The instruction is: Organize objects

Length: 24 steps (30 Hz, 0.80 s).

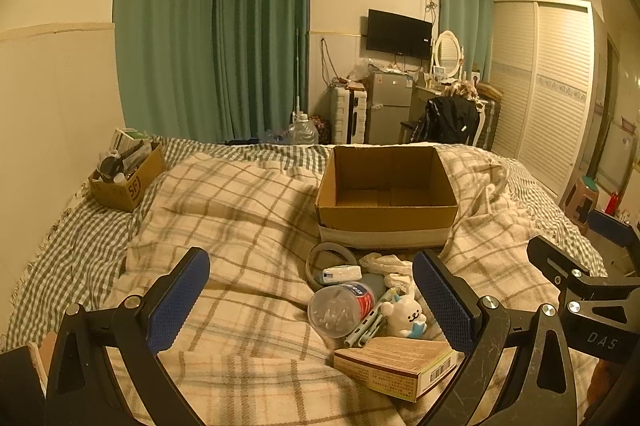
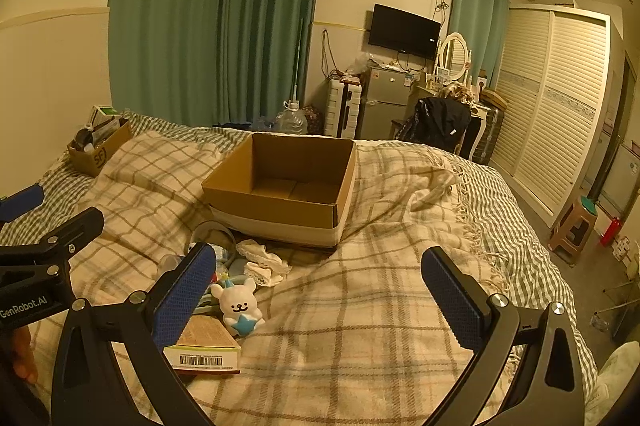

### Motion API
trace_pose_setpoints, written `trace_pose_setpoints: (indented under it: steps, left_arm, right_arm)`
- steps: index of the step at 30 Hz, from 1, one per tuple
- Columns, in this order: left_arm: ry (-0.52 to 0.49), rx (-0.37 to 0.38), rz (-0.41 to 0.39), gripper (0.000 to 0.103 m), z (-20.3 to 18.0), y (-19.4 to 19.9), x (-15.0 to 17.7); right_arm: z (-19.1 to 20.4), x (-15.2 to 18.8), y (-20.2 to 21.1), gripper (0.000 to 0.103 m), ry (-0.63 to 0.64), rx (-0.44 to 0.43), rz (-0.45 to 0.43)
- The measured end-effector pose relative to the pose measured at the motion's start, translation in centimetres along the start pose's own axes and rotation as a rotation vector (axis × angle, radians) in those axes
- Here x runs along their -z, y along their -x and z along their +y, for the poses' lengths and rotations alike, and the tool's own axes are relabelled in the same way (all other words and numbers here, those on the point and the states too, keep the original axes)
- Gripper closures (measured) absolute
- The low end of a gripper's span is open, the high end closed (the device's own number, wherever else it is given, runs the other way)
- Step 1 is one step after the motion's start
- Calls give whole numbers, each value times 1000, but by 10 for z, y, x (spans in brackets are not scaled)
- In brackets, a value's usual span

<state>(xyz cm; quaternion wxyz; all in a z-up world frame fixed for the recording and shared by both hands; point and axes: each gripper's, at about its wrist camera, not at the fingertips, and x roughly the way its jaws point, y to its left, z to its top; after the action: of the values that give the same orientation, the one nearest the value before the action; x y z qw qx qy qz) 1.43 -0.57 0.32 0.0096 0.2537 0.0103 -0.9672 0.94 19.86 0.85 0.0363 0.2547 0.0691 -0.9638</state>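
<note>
The left gripper [image 1: 312,300] and right gripper [image 2: 318,290] are both hanging wide open, gripping nothing, over the blanket [image 2: 360,306]. A bear toy [image 2: 239,306], jar [image 1: 340,308] and flat packet [image 1: 396,366] are lying before the empty cardboard box [image 2: 280,181].

An open, empty cardboard box [image 1: 386,191] sits upright on the plaid blanket, small clutter [image 1: 360,302] piled just before it.

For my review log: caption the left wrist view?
Open left gripper above small clutter before an empty cardboard box on the bed.
</note>
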Motion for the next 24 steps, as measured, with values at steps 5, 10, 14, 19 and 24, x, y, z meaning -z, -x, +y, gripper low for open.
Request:
trace_pose_setpoints:
  steps: [5, 10, 14, 19, 24]
  left_arm:
    - [-6, -5, -2, 0, 0, 1, 1]
    - [-13, -10, -3, 0, 0, 4, 1]
    - [-14, -12, 1, 0, 0, 5, 1]
    - [-9, -6, 17, 0, 4, 7, 5]
    - [-6, -21, 48, 0, 11, 3, 14]
  right_arm:
    - [1, -1, 2, 0, 4, -1, 1]
    - [2, -1, 5, 0, 2, -8, -6]
    - [4, -2, 8, 0, 10, -11, -7]
    - [8, -2, 9, 0, 20, -20, -2]
    - [14, 1, 4, 0, 37, -29, 13]
